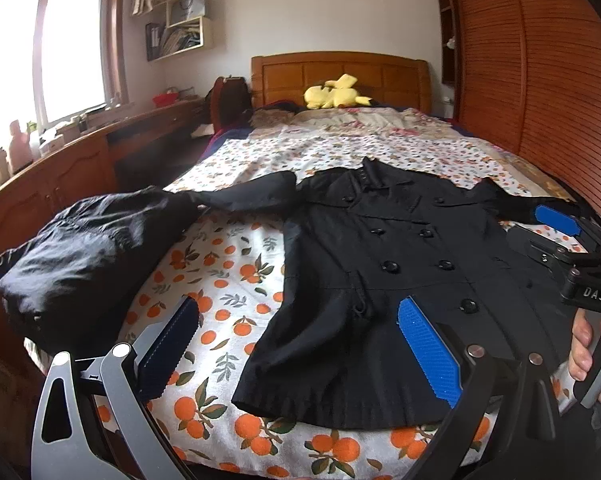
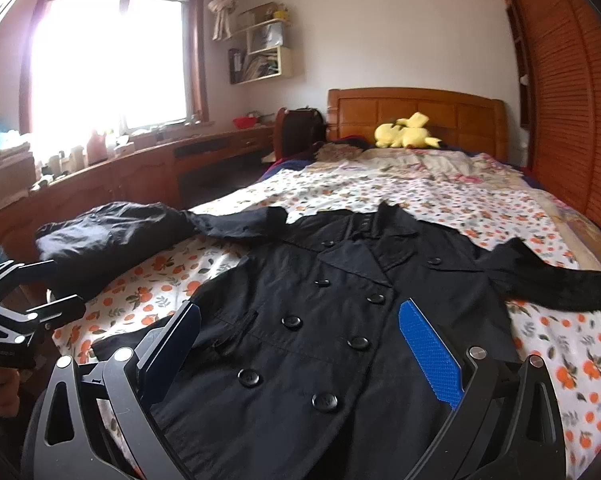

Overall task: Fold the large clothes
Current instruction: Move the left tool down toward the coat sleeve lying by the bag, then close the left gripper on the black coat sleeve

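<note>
Coat (image 1: 388, 248) front and centre: black, double-breasted, buttons up, spread flat on the orange-print bedsheet (image 1: 228, 264), collar toward the wooden headboard (image 1: 340, 76) and hem at the near end of the bed. One sleeve runs out from the coat's shoulder toward the desk side, where its end touches a bundled dark garment (image 1: 84, 248) heaped at the bed's edge; the other sleeve stretches out toward the slatted wardrobe (image 1: 540, 80).

Left gripper (image 1: 296, 348) hovers over the coat's hem corner, fingers spread wide and holding nothing, one blue pad (image 1: 428, 352) above the black cloth and the other finger above the bare sheet beside the coat. Right gripper (image 2: 300, 352) hangs over the coat's buttoned chest, likewise parted and empty, both fingers above the fabric. From the left wrist view, the right tool also shows at the coat's wardrobe side, near that sleeve, with the person's hand (image 1: 592, 356) wrapped round its handle.

Beyond the coat, a yellow plush toy (image 1: 334, 94) lies against the headboard.
</note>
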Tool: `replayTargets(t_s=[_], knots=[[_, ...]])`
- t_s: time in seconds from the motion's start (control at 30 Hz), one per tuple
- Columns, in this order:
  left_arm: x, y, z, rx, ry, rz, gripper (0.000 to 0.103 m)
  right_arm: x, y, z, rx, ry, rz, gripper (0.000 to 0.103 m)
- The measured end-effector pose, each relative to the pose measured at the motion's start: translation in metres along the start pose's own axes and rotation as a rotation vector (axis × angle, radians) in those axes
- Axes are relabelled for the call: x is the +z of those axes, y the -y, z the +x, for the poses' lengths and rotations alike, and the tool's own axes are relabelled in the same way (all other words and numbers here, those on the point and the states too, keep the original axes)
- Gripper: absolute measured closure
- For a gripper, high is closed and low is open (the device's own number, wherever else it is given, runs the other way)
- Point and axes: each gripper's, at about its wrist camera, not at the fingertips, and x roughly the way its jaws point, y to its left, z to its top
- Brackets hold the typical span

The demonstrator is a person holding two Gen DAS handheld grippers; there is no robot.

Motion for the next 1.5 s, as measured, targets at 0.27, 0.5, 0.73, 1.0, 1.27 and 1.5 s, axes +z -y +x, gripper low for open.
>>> replayTargets(t_s=[0.27, 0.5, 0.73, 1.0, 1.27, 1.5], knots=[[0.003, -0.014, 0.028, 0.045, -0.034, -0.027, 0.002, 0.019, -0.004, 0.057, 0.048, -0.021, -0.033, 0.007], [0.016, -0.035, 0.062, 0.054, -0.051, -0.068, 0.002, 0.034, -0.002, 0.102, 0.068, -0.026, -0.034, 0.007], [0.038, -0.057, 0.110, 0.028, -0.082, -0.077, 0.002, 0.011, 0.012, 0.141, 0.057, -0.099, -0.030, 0.007], [0.068, -0.070, 0.176, -0.054, -0.093, -0.099, 0.002, 0.004, 0.021, 0.149, 0.063, -0.123, -0.016, 0.006], [0.094, -0.086, 0.234, -0.073, -0.114, -0.123, 0.011, 0.005, 0.023, 0.149, 0.070, -0.127, -0.006, 0.006], [0.111, -0.103, 0.290, 0.007, -0.157, -0.127, 0.021, 0.005, 0.026, 0.152, 0.077, -0.139, -0.006, 0.006]])
